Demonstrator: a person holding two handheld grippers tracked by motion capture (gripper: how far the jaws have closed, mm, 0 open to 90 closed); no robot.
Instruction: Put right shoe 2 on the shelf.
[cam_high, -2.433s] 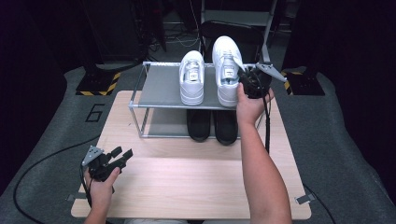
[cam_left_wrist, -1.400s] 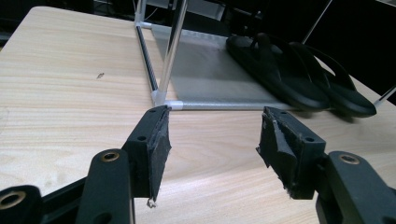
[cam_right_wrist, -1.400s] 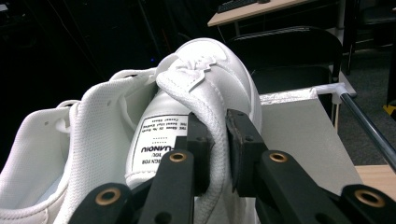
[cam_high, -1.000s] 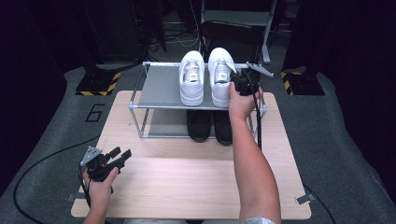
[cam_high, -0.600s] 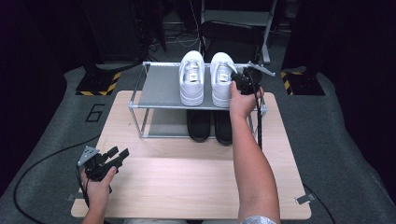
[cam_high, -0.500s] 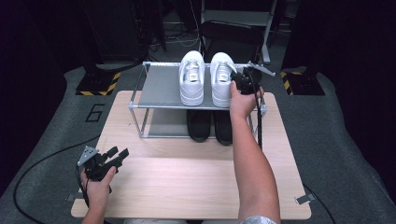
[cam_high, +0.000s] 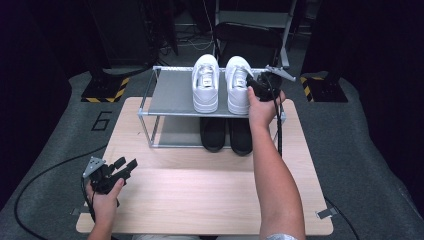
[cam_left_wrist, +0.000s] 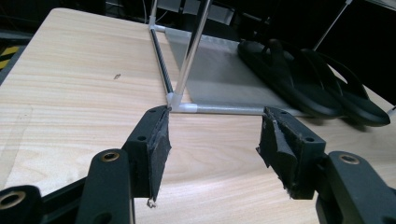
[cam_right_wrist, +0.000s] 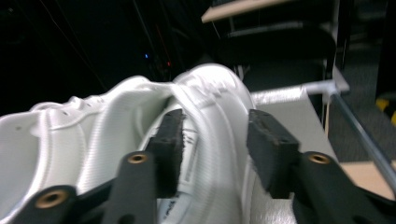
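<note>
Two white sneakers stand side by side on the top shelf of a metal shoe rack (cam_high: 170, 92), the left one (cam_high: 205, 82) and the right one (cam_high: 237, 85). My right gripper (cam_high: 255, 85) is at the right sneaker's heel end. In the right gripper view its jaws (cam_right_wrist: 215, 140) have just been opening and straddle the white sneaker's (cam_right_wrist: 93, 135) collar wall, one pad inside and one outside, no longer pressing it. My left gripper (cam_high: 127, 166) rests open near the table's front left, with nothing between its jaws (cam_left_wrist: 212, 140).
A pair of black sandals (cam_high: 227, 135) lies on the rack's lower shelf, also seen in the left gripper view (cam_left_wrist: 299, 74) behind a rack post (cam_left_wrist: 189, 60). The wooden table (cam_high: 200, 195) sits on grey floor mats; a dark chair (cam_high: 250, 37) stands behind the rack.
The right white sneaker came down from a raised, tilted position onto the top shelf beside the left one. The right hand has stayed at its heel; the left hand has kept still.
</note>
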